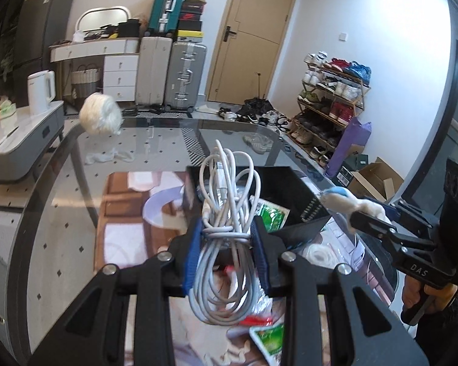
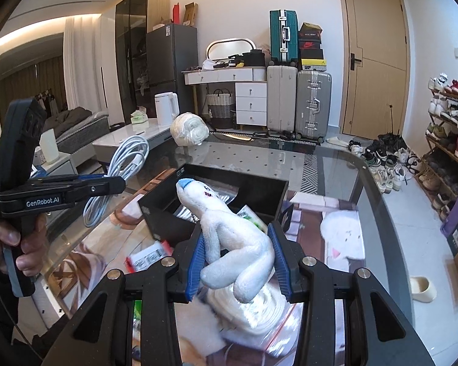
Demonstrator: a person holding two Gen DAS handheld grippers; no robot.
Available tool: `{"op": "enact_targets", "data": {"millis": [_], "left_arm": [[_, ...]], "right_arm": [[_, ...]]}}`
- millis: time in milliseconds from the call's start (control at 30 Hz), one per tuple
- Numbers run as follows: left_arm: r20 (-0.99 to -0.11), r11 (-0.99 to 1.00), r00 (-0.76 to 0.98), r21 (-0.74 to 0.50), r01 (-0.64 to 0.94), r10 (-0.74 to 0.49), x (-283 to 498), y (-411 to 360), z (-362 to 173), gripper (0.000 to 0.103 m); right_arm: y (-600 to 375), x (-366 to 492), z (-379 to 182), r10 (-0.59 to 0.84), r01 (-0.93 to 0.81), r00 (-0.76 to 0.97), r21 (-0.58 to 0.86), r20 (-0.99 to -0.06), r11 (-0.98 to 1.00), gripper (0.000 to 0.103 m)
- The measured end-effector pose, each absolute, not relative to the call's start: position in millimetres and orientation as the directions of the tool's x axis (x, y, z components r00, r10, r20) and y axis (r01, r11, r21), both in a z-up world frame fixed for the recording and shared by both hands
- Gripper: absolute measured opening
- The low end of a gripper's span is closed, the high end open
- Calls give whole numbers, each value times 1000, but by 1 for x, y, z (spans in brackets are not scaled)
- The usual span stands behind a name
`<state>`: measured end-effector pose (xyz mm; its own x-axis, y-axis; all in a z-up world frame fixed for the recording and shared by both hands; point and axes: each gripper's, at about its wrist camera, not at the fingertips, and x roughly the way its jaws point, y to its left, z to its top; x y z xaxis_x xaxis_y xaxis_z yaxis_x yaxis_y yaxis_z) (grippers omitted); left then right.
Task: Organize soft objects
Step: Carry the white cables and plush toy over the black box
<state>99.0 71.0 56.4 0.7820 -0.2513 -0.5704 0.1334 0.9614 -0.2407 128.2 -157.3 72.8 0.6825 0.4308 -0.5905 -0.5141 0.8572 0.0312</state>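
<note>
My left gripper (image 1: 227, 231) is shut on a coiled white cable (image 1: 229, 201), held above the glass table in front of a black open box (image 1: 293, 195). The same cable (image 2: 119, 180) hangs from that gripper (image 2: 119, 183) at the left of the right wrist view. My right gripper (image 2: 238, 241) is shut on a white plush toy (image 2: 229, 231) with a blue tip, lifted over the near side of the black box (image 2: 216, 195). The plush (image 1: 348, 201) also shows at the right of the left wrist view, in the right gripper (image 1: 360, 213). A green packet (image 1: 271, 216) lies inside the box.
A white fluffy bundle (image 1: 100, 114) sits at the far edge of the glass table (image 1: 155, 149). A rolled white cloth in a clear bag (image 2: 253, 308) and red and green packets (image 1: 265, 332) lie near me. A shoe rack (image 1: 329, 100), suitcases and a side table stand around the table.
</note>
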Motion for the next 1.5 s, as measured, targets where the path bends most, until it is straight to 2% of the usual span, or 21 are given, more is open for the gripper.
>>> {"op": "enact_targets", "data": {"millis": [667,1100,1367,1433,1500], "left_arm": [[-632,958,721,-206,199,-285,185,40,45,31],[-664,959,692,-204,197,-283,207,31,21,29],[-669,965,696,-160,208,-261,206,26,17,29],[-671,965,695,-156,210,-260,207,26,17,30],[-672,965,693,-157,212,-261,206,26,17,33]], "right_arm": [[-120,208,61,352,-546,649,-91,-675,833,40],[-94,227,28,280,-584,636,-211,-719,784,40],[-88,242,16,276,-597,614,-207,-739,775,41],[-89,245,16,286,-601,602,-187,-745,777,44],[-90,246,17,305,-613,593,-173,-745,771,54]]}}
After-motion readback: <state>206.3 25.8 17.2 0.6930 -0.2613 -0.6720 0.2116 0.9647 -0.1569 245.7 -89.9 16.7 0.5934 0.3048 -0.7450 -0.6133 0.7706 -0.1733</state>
